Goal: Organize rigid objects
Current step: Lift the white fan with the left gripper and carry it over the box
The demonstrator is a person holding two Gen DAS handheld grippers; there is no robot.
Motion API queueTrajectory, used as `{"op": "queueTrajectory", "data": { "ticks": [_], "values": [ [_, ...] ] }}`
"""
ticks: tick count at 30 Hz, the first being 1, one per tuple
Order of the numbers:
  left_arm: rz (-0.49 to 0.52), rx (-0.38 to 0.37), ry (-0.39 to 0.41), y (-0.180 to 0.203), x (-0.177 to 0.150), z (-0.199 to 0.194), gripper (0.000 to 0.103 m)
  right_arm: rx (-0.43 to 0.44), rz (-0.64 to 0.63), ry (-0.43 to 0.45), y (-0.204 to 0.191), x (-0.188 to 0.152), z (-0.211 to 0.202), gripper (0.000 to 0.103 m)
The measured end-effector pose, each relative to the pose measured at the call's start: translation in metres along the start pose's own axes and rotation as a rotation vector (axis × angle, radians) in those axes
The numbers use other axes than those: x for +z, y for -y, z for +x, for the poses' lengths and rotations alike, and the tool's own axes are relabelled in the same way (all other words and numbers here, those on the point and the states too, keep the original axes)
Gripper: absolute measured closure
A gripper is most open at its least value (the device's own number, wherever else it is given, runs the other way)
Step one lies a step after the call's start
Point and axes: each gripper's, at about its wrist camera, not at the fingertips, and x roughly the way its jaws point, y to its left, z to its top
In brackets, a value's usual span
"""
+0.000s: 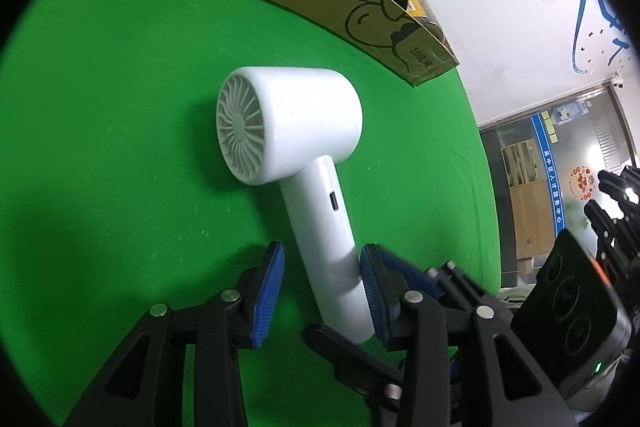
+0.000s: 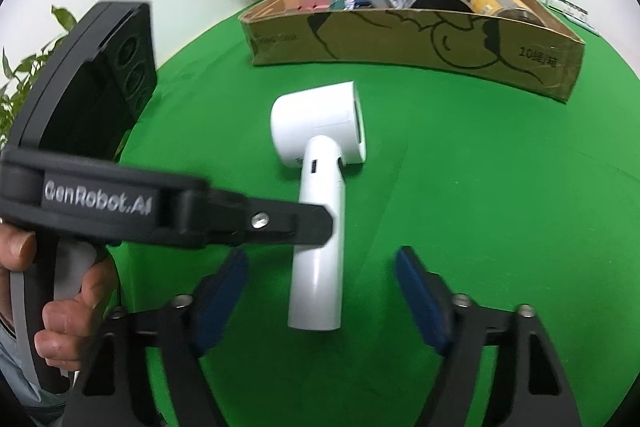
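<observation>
Left gripper (image 1: 322,291) jaws narrow around white hair dryer (image 1: 296,155) handle at frame bottom, one pad touching. Right gripper (image 2: 322,303) jaws wide. Cardboard box (image 2: 420,39) at top.

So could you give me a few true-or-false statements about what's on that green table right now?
1. The white dryer lies on the green table. True.
2. The dryer is already inside the box. False: it lies on the table in front of the box.
3. The left claw has its blue pads on either side of the dryer's handle. True.
4. The right claw is shut on the handle. False: its pads stand wide apart, clear of the handle.
5. The box is empty. False: it holds cans and other items.
</observation>
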Motion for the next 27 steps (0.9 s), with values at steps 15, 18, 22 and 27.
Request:
{"op": "queueTrajectory", "data": {
  "ticks": [15,18,22,27],
  "values": [
    [0.062,0.027,0.046,0.013,-0.001,-0.006,0.071,-0.05,-0.029,0.02,-0.016,-0.002,0.005,0.074],
    [0.089,0.028,0.066,0.024,0.002,-0.012,0.071,-0.056,-0.023,0.054,-0.017,0.0,-0.005,0.074],
    [0.134,0.033,0.096,0.04,0.008,-0.021,0.071,-0.065,-0.015,0.097,-0.014,0.008,-0.02,0.074],
    [0.184,0.027,0.14,0.056,0.018,-0.035,0.071,-0.087,-0.018,0.145,-0.015,0.023,-0.038,0.074]
  ]
}}
